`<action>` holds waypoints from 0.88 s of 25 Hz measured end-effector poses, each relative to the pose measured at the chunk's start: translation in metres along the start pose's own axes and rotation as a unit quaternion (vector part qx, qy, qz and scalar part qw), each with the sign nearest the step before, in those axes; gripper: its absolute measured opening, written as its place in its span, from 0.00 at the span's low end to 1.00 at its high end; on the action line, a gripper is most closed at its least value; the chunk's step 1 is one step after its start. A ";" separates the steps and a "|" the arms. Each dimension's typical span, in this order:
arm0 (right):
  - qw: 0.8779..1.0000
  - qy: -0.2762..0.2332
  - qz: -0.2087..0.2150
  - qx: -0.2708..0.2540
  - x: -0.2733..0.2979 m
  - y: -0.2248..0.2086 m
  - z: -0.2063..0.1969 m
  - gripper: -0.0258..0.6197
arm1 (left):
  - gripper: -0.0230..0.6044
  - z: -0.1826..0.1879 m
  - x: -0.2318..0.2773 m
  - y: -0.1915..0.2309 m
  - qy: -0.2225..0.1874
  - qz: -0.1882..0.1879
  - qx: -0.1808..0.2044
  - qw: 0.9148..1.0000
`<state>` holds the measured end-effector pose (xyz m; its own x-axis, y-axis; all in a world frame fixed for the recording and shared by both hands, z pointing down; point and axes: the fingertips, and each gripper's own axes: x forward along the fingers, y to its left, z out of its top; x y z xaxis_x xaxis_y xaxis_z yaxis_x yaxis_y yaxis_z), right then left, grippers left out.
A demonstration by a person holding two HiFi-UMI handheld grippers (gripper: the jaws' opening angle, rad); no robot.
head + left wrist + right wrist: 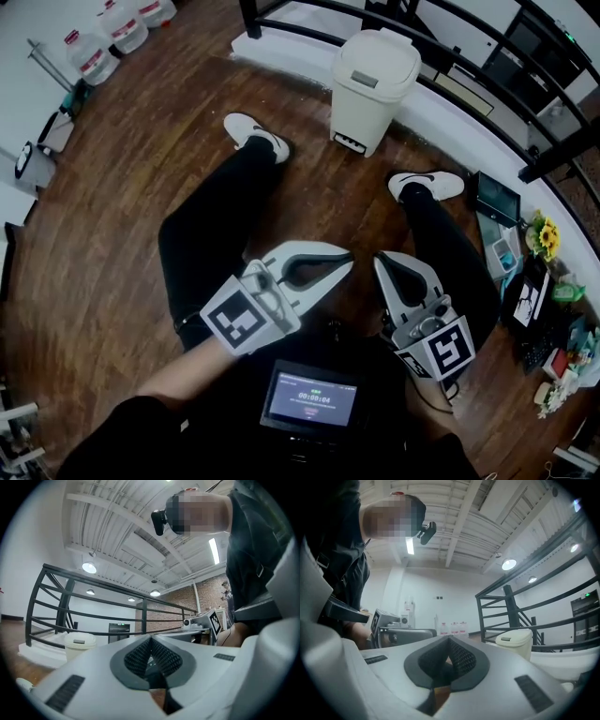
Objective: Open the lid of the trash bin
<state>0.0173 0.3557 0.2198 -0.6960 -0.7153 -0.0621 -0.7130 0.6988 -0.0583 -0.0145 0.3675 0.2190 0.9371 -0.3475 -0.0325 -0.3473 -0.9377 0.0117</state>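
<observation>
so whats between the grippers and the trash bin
Head view: only bare wood floor between the left gripper, right gripper and trash bin; the person's shoes flank it.

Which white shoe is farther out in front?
The left shoe. It reaches level with the base of the trash bin, while the right shoe sits farther back, closer to the person.
</observation>
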 end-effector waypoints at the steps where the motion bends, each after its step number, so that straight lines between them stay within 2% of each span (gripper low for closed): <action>1: 1.000 0.001 -0.004 0.002 0.003 -0.005 -0.002 0.07 | 0.10 0.000 0.003 0.006 0.000 -0.003 0.001 1.000; 5: 1.000 0.008 -0.021 0.007 0.016 -0.026 -0.006 0.07 | 0.10 0.002 0.015 0.028 0.000 -0.015 -0.007 1.000; 9: 0.999 0.021 -0.028 0.009 0.036 -0.053 -0.009 0.07 | 0.10 0.007 0.032 0.059 0.000 -0.016 0.007 1.000; 14: 0.999 0.030 -0.025 0.017 0.071 -0.089 -0.007 0.07 | 0.10 0.009 0.046 0.104 0.001 0.007 0.011 1.000; 18: 0.999 0.023 -0.030 0.038 0.098 -0.110 -0.007 0.07 | 0.10 0.007 0.045 0.130 -0.004 0.026 -0.001 1.000; 22: 0.998 0.026 -0.035 0.044 0.123 -0.131 -0.018 0.07 | 0.10 -0.011 0.047 0.155 0.010 0.038 -0.027 0.999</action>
<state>0.0236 0.1761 0.2380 -0.6504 -0.7596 -0.0034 -0.7508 0.6436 -0.1486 -0.0234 0.2058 0.2301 0.9090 -0.4168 -0.0087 -0.4153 -0.9072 0.0679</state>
